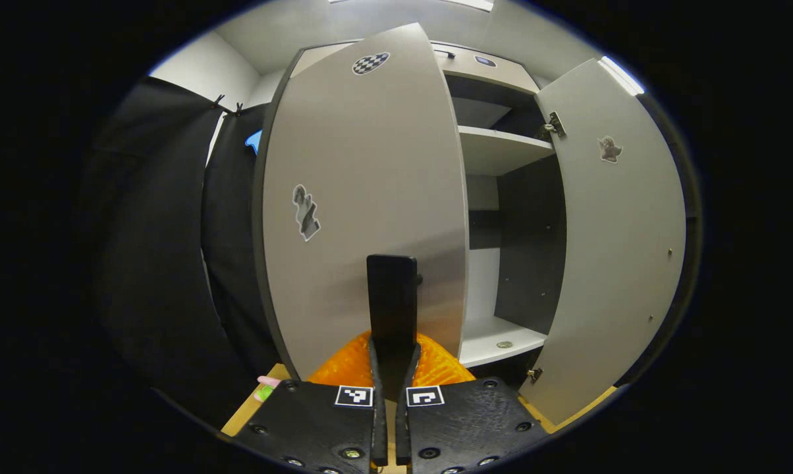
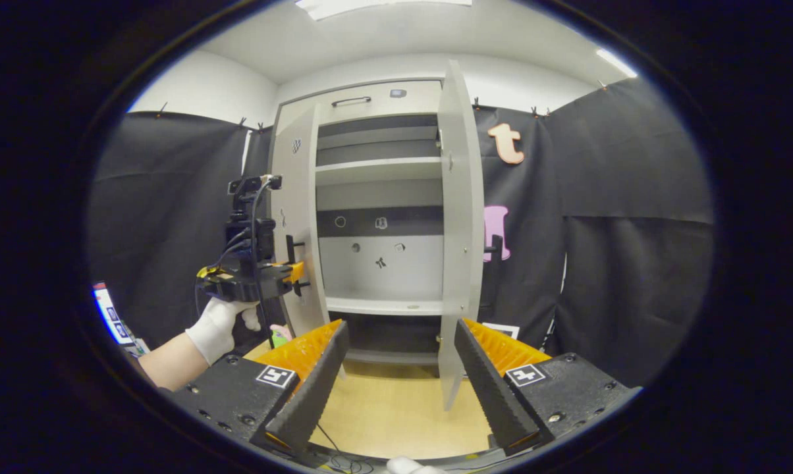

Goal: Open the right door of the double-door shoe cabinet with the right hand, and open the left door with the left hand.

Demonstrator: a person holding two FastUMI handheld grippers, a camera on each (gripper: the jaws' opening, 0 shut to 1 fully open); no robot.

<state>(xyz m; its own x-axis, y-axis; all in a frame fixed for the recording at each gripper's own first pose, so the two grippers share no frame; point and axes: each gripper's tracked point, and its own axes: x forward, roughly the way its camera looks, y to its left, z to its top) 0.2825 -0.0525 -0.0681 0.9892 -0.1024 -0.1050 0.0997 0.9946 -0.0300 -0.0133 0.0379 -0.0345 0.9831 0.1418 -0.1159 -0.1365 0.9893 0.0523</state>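
Grey left door [image 1: 363, 197] ajar, left tongs [image 1: 391, 309] pinching its handle [image 1: 391, 296]; right tongs [image 2: 396, 368] spread

In the right gripper view the shoe cabinet [image 2: 377, 217] stands at the far wall with both doors swung out. The right door [image 2: 461, 217] is edge-on, its handle [image 2: 495, 248] on the outer face. The left door [image 2: 302, 217] is partly open; the left gripper [image 2: 296, 271], held by a white-gloved hand [image 2: 220, 329], is at that door's dark handle [image 2: 291, 249], though its fingers' grip cannot be made out. Inside, 2 pale shelves [image 2: 377, 170] show. The right gripper [image 2: 401, 368] hangs near, over the wooden floor [image 2: 396, 415], its 2 fingers [image 2: 317, 385] spread wide and holding nothing.
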